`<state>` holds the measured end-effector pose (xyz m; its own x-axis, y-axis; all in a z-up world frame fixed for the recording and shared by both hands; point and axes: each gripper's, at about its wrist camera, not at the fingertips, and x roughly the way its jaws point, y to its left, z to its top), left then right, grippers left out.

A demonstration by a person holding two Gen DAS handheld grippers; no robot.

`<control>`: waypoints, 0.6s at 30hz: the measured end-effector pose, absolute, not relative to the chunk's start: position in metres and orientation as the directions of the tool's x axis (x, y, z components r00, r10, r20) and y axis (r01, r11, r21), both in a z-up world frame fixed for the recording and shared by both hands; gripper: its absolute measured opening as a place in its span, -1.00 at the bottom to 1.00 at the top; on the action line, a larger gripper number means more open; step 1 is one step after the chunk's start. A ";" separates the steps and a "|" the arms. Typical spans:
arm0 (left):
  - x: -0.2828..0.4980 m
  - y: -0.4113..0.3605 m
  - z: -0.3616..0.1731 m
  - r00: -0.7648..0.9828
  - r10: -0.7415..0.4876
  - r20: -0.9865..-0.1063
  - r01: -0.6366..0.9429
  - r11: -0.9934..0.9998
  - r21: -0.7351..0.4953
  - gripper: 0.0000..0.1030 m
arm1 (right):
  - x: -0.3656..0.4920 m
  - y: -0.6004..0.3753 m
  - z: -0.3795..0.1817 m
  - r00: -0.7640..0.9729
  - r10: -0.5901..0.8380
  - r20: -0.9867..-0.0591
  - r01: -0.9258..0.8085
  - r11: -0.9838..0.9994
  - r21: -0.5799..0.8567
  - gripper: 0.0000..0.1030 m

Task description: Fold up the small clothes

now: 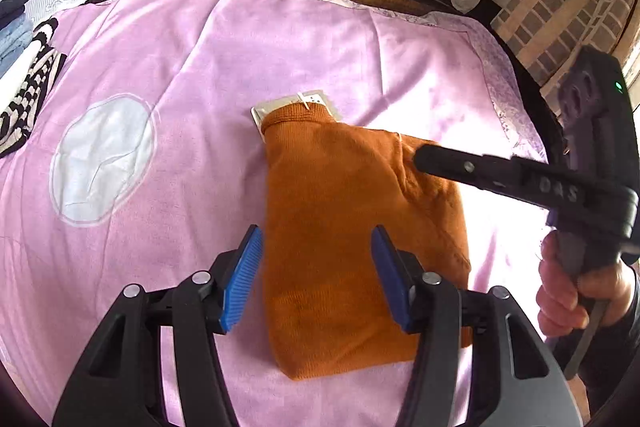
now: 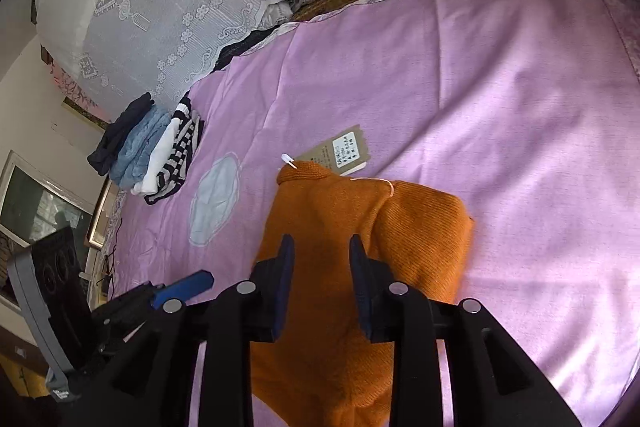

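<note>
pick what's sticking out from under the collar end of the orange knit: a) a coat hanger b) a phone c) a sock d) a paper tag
d, a printed paper tag lies flat on the pink sheet, poking out past the collar end of the orange knit and fixed to it by a small white plastic fastener.

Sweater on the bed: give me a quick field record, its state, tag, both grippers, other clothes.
sweater: orange sweater, folded into a compact shape, flat on the pink sheet
tag: paper tag sticking out at the collar end
left gripper: open above the sweater, nothing held
right gripper: open above the sweater, nothing held
other clothes: pile at the sheet's edge, apart from the sweater
</note>
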<state>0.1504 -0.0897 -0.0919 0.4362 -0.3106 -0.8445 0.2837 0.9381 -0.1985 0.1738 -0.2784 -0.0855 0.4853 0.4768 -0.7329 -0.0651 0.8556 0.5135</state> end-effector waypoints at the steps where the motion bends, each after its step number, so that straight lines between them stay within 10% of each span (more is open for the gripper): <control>1: 0.154 -0.092 -0.096 0.426 -0.300 -0.853 0.280 0.941 -0.192 0.05 | 0.169 -0.281 -0.088 0.491 0.456 -0.742 -0.054 0.866 0.496 -0.43; 18: 0.155 -0.097 -0.132 0.398 -0.234 -0.887 0.265 0.955 -0.133 0.34 | 0.150 -0.294 -0.132 0.484 0.398 -0.779 -0.012 0.893 0.449 -0.43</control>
